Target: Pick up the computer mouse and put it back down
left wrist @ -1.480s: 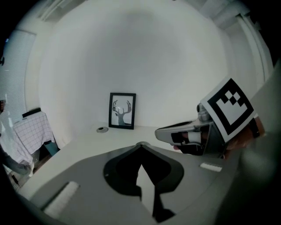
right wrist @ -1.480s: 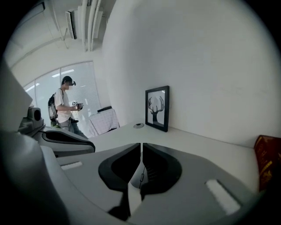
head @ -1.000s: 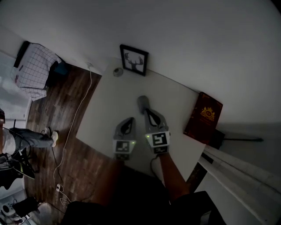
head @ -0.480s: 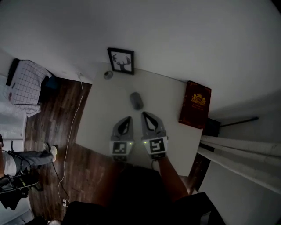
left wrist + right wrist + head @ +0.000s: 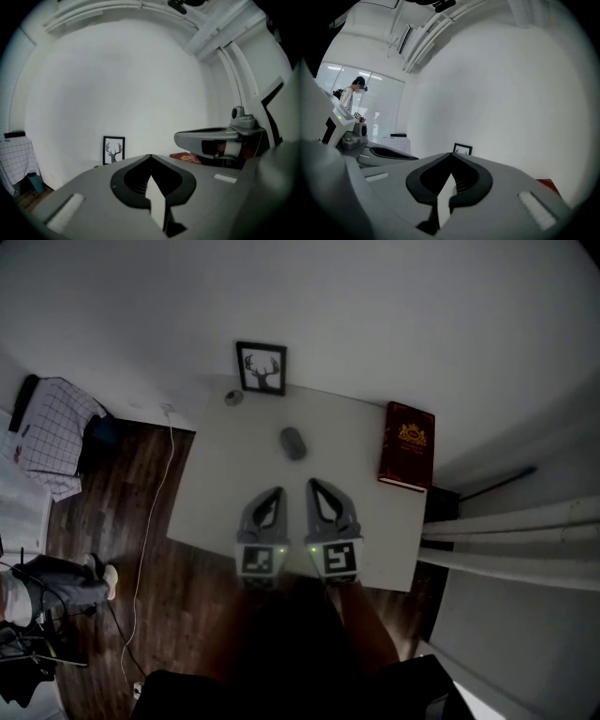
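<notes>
White table [image 5: 225, 474]: grey oval mouse [image 5: 292, 442], lying flat, untouched.

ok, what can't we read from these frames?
- Computer mouse: missing from both gripper views, where the left claw and right claw fill the lower frame; too small in the head view for buttons or cable.
- Small round object by the framed picture, head view: too small to identify.
- Book cover print: likewise.

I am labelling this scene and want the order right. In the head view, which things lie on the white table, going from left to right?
small round object → framed deer picture → computer mouse → dark red book
</notes>
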`<action>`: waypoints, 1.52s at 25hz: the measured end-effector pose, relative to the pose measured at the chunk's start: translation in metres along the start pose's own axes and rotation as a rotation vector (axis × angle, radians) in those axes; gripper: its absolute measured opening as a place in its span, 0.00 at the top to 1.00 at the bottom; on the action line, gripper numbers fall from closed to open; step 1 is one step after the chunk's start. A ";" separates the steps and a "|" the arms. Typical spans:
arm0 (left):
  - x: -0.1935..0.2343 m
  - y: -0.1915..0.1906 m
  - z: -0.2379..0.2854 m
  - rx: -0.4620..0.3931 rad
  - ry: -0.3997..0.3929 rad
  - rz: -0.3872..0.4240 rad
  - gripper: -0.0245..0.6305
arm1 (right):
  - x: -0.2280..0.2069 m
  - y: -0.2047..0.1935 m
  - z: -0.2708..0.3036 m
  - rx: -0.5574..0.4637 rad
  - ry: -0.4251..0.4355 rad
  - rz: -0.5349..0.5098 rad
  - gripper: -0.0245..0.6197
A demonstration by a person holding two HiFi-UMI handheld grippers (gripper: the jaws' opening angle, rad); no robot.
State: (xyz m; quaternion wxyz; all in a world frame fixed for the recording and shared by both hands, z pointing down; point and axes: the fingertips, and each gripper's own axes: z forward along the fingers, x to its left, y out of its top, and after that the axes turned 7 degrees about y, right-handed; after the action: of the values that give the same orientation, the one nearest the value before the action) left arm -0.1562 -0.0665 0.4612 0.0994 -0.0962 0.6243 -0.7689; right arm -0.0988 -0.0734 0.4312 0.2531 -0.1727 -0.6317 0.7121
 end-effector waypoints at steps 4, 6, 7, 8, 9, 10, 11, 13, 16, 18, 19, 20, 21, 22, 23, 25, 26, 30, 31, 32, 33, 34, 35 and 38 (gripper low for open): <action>-0.007 0.013 -0.034 -0.038 -0.027 -0.008 0.96 | 0.020 0.015 -0.032 -0.036 -0.041 -0.015 0.95; -0.013 0.018 -0.051 -0.066 -0.047 -0.005 0.96 | 0.028 0.018 -0.050 -0.048 -0.065 -0.018 0.95; -0.017 0.020 -0.058 -0.079 -0.056 -0.004 0.96 | 0.031 0.018 -0.059 -0.049 -0.076 -0.017 0.95; -0.022 0.023 -0.065 -0.089 -0.063 -0.002 0.96 | 0.033 0.019 -0.067 -0.048 -0.085 -0.019 0.95; -0.027 0.025 -0.070 -0.099 -0.069 0.002 0.96 | 0.034 0.020 -0.074 -0.049 -0.092 -0.025 0.95; -0.031 0.028 -0.074 -0.108 -0.073 0.008 0.96 | 0.033 0.022 -0.081 -0.054 -0.098 -0.030 0.95; -0.036 0.031 -0.078 -0.115 -0.077 0.013 0.96 | 0.032 0.026 -0.087 -0.064 -0.103 -0.033 0.95; -0.046 0.037 -0.083 -0.125 -0.083 0.018 0.96 | 0.029 0.036 -0.099 -0.094 -0.109 -0.044 0.95; -0.060 0.049 -0.086 -0.147 -0.079 0.026 0.96 | 0.023 0.046 -0.112 -0.108 -0.095 -0.058 0.95; -0.073 0.058 -0.083 -0.162 -0.076 0.031 0.96 | 0.015 0.052 -0.119 -0.115 -0.081 -0.062 0.95; -0.081 0.062 -0.083 -0.168 -0.077 0.032 0.96 | 0.011 0.055 -0.124 -0.122 -0.077 -0.068 0.95; -0.089 0.065 -0.085 -0.173 -0.077 0.030 0.96 | 0.007 0.058 -0.130 -0.128 -0.074 -0.075 0.95; -0.096 0.068 -0.086 -0.175 -0.077 0.025 0.96 | 0.003 0.060 -0.136 -0.130 -0.072 -0.079 0.95; -0.102 0.070 -0.086 -0.176 -0.074 0.016 0.96 | -0.001 0.061 -0.141 -0.131 -0.072 -0.081 0.95; -0.107 0.073 -0.084 -0.178 -0.071 0.007 0.96 | -0.006 0.063 -0.145 -0.136 -0.074 -0.083 0.95; -0.119 0.076 -0.081 -0.184 -0.072 0.008 0.96 | -0.017 0.068 -0.155 -0.159 -0.081 -0.074 0.95; -0.125 0.076 -0.081 -0.185 -0.075 0.015 0.96 | -0.022 0.068 -0.161 -0.168 -0.085 -0.070 0.95; -0.145 0.085 -0.083 -0.195 -0.094 0.007 0.96 | -0.036 0.072 -0.176 -0.184 -0.092 -0.070 0.95; -0.149 0.088 -0.083 -0.202 -0.102 0.012 0.96 | -0.038 0.075 -0.179 -0.196 -0.096 -0.068 0.95; -0.153 0.091 -0.084 -0.206 -0.108 0.022 0.96 | -0.040 0.077 -0.181 -0.202 -0.099 -0.069 0.95; -0.156 0.093 -0.085 -0.205 -0.111 0.031 0.96 | -0.041 0.078 -0.183 -0.200 -0.101 -0.074 0.95; -0.158 0.095 -0.086 -0.203 -0.113 0.035 0.96 | -0.042 0.078 -0.184 -0.195 -0.104 -0.080 0.95; -0.160 0.096 -0.087 -0.204 -0.115 0.035 0.96 | -0.043 0.078 -0.185 -0.193 -0.106 -0.085 0.95; -0.164 0.099 -0.087 -0.215 -0.121 0.035 0.96 | -0.043 0.080 -0.187 -0.213 -0.110 -0.086 0.95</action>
State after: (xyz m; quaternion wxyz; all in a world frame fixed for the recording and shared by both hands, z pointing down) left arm -0.0191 0.0401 0.3431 0.1393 -0.1419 0.6974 -0.6885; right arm 0.0306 0.0476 0.3222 0.2288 -0.1319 -0.7234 0.6380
